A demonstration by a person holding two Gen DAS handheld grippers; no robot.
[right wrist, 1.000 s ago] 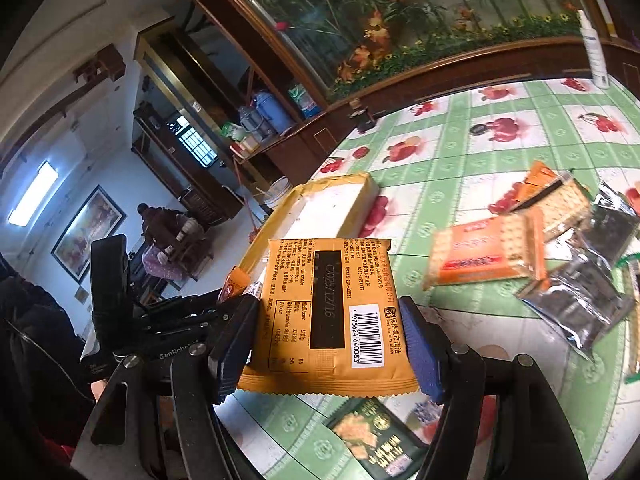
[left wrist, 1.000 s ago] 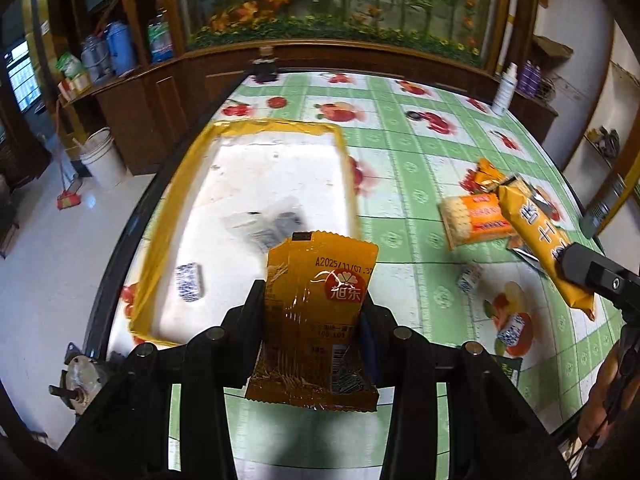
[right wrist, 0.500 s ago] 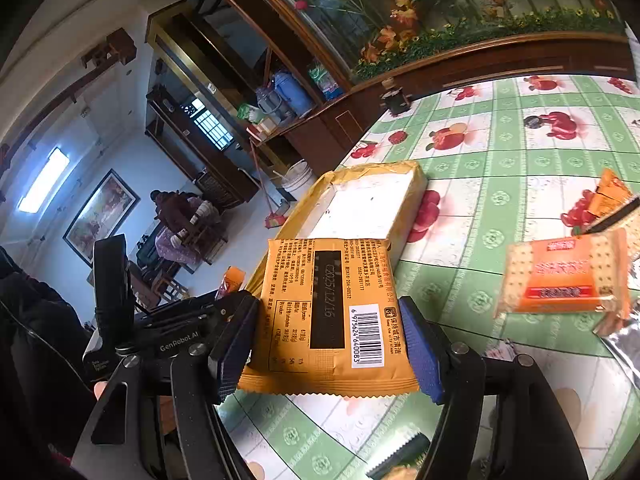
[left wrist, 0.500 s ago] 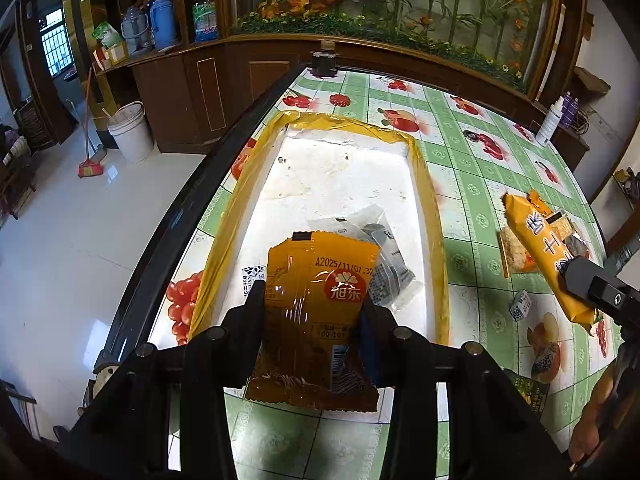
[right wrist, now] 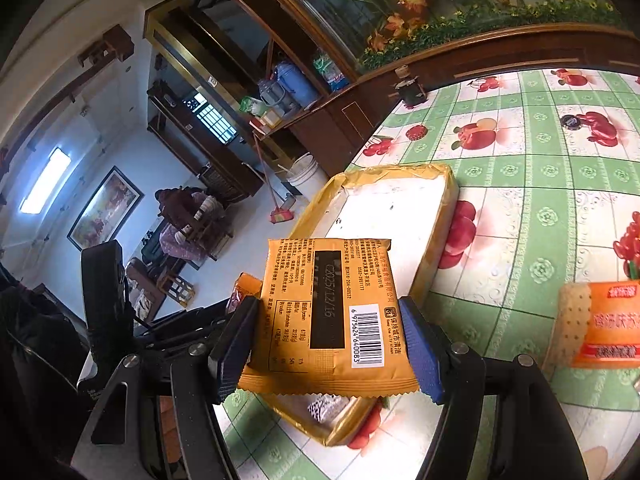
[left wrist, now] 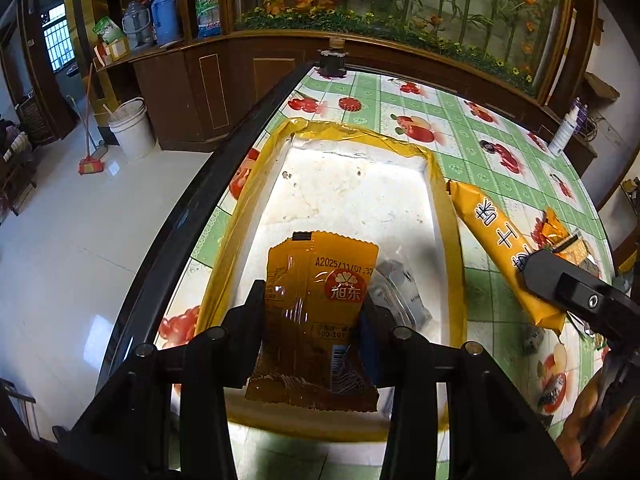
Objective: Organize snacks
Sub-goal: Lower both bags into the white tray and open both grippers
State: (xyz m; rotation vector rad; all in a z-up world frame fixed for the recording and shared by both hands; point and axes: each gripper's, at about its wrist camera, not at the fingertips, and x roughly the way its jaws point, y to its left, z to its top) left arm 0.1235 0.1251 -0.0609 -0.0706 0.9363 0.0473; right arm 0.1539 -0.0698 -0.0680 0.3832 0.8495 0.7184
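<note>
Both grippers [left wrist: 312,312] [right wrist: 328,344] tilted down over tray [left wrist: 448,208], packets clamped.

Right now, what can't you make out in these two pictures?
- Left view: the clear packet in the tray is half hidden behind the orange sachet.
- Right view: the cracker pack is cut off by the right edge.
- Right view: the yellow packet shows only its printed back and covers the tray's near end.

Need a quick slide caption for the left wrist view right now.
Left gripper holds an orange sachet over the yellow-rimmed tray, where a clear packet already lies.
</note>
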